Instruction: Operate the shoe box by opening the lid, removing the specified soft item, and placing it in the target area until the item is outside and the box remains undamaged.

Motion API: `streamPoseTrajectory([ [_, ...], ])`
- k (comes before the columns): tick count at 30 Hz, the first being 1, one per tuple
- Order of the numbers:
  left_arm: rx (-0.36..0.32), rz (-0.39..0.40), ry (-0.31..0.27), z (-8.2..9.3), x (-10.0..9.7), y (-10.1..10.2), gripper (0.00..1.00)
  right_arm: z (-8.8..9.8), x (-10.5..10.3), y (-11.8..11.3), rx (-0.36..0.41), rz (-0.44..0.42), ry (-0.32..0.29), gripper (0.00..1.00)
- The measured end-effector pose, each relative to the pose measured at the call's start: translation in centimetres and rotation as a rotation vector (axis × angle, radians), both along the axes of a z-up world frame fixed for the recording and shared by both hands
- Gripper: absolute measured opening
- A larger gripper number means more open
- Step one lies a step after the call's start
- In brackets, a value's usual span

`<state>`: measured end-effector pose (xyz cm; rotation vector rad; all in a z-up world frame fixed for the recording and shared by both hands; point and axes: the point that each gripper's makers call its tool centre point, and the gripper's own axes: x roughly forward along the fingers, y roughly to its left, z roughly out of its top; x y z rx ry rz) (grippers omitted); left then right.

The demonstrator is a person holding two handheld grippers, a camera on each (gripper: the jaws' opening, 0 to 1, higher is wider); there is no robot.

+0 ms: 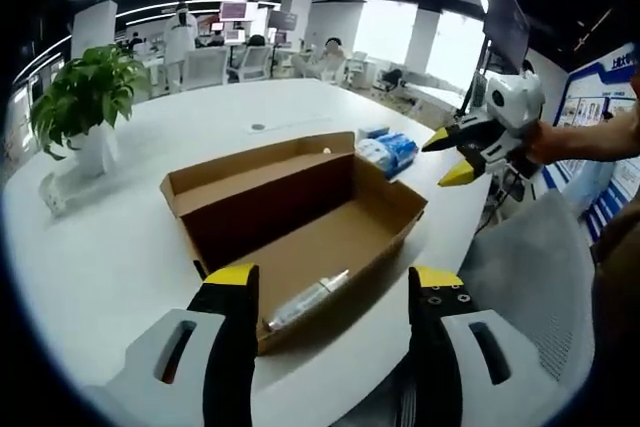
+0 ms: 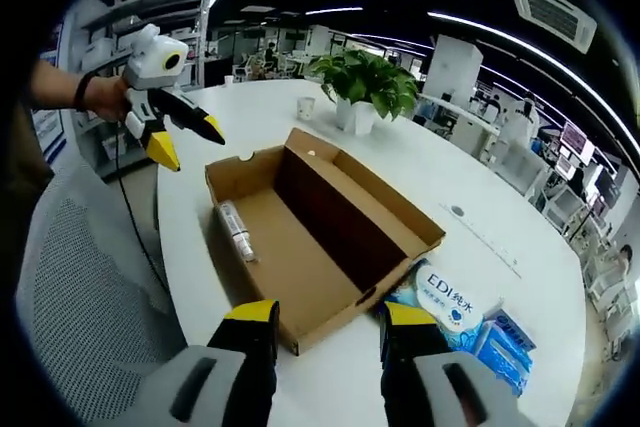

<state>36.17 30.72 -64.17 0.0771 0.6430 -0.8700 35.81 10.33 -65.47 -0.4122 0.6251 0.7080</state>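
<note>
While the lid is already up, the step: the soft item looks to be out, so the job seems near its end

Box: the brown cardboard shoe box [image 1: 300,227] lies open on the round white table [image 1: 120,237], just ahead of both claws, its lid standing up along the far side in the left gripper view

Soft item: my guess is the blue and white soft pack of tissues [image 2: 450,309]; it sits outside the box, touching or just beside the box's end, a little ahead and to the right of the right claw

Inside the box: a small clear tube [image 1: 305,299] lies on the box floor near the left claw; I cannot tell what it is

Left claw: the left gripper [image 1: 335,282] has yellow tips spread wide apart with nothing between them, low over the near edge of the box

Right claw: the right gripper [image 2: 325,315] is also spread with nothing in it, held up in the air off the box's end

Hand pose: a hand and bare forearm [image 1: 585,137] hold the right claw up, tips pointing down toward the box

Next move: check the pack lies in the right spot, and keep both claws off the thin box walls

Nearby: a green plant in a white pot [image 1: 85,107] stands well away
</note>
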Motion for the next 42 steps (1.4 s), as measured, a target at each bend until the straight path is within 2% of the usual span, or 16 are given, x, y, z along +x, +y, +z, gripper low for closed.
streamPoseTrajectory([
  [14,0.002,0.002,0.0,-0.1,0.2,1.1,0.59,-0.8,-1.6,3.4,0.045,0.006,0.014,0.37],
  [28,0.015,-0.011,0.004,-0.6,0.3,1.2,0.59,-1.2,-2.2,4.0,0.068,-0.009,0.026,0.38],
  [42,0.055,-0.055,0.002,-0.8,1.6,0.8,0.59,-1.6,-3.0,4.0,0.091,-0.037,0.045,0.41],
])
